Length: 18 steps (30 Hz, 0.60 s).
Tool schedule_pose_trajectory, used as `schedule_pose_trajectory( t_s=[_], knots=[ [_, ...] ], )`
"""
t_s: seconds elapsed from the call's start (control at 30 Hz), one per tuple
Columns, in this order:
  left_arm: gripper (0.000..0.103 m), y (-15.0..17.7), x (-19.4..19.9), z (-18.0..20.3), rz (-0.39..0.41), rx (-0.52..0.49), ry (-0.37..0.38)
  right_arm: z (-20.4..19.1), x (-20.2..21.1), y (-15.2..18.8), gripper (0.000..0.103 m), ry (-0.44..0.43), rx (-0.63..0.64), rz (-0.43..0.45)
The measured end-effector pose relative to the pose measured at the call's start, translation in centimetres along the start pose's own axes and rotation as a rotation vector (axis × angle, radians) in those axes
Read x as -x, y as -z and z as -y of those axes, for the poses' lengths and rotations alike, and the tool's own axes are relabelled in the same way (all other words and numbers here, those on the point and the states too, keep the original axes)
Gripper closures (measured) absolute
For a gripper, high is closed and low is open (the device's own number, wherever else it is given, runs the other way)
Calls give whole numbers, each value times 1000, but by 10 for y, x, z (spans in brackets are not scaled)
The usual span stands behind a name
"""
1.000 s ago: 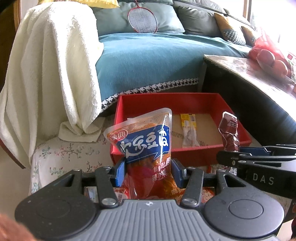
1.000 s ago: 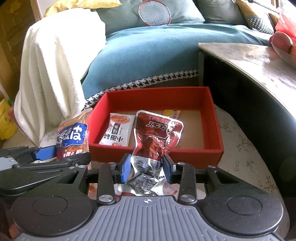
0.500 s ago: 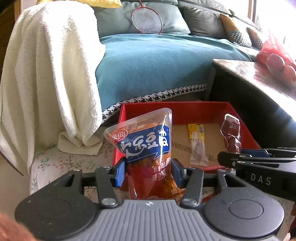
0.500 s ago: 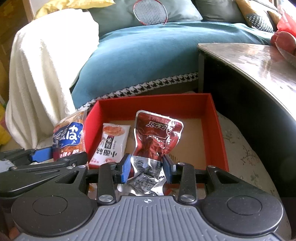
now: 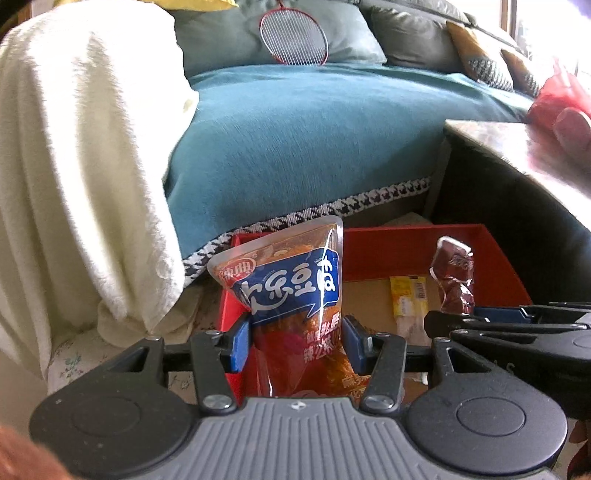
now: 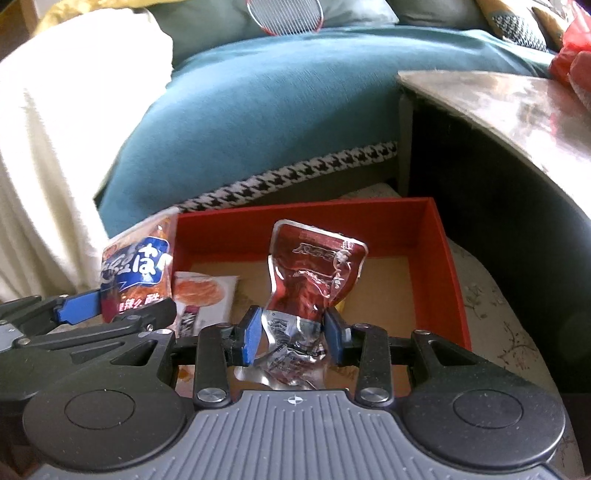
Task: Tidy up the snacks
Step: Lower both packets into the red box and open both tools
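Observation:
My left gripper [image 5: 295,341] is shut on an orange snack bag with a blue label [image 5: 291,291], held upright over the left front edge of the red box [image 5: 413,245]. My right gripper [image 6: 295,334] is shut on a dark red foil snack packet [image 6: 314,273], held upright over the red box [image 6: 448,258]. Each held snack also shows in the other view: the foil packet [image 5: 452,280] and the blue-label bag [image 6: 138,269]. Inside the box lie a white and orange packet [image 6: 203,295] and a yellow packet [image 5: 408,299].
The box stands on a floral cloth [image 6: 491,306]. A teal sofa [image 5: 314,140] is behind it, with a white towel [image 5: 81,166] at left and a badminton racket [image 5: 293,35]. A dark table [image 6: 509,122] with a red bag [image 5: 561,103] is at right.
Both grippers have moved forward and over the red box, still holding their snacks. The box now lies closer and lower in both views.

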<state>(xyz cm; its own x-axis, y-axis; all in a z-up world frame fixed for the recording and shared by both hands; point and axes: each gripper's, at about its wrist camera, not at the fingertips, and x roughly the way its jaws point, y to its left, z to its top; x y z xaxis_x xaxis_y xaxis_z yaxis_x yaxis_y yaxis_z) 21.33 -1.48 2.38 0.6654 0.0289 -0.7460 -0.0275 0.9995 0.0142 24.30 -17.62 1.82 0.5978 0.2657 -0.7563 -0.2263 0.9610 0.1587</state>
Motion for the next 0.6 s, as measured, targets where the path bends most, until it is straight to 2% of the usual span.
schedule_pose_trajectory(
  t_s=[0.33,0.53,0.6],
  knots=[
    [60,3,-46,9,-89,-23,-17,9,-45,-2,60,32,-26,-101],
    [59,8,-50,6,-117,-30,-9,9,-52,0,48,58,-24,-132],
    [59,9,-48,6,-121,-32,-14,10,-51,1,39,68,-19,-137]
  ],
)
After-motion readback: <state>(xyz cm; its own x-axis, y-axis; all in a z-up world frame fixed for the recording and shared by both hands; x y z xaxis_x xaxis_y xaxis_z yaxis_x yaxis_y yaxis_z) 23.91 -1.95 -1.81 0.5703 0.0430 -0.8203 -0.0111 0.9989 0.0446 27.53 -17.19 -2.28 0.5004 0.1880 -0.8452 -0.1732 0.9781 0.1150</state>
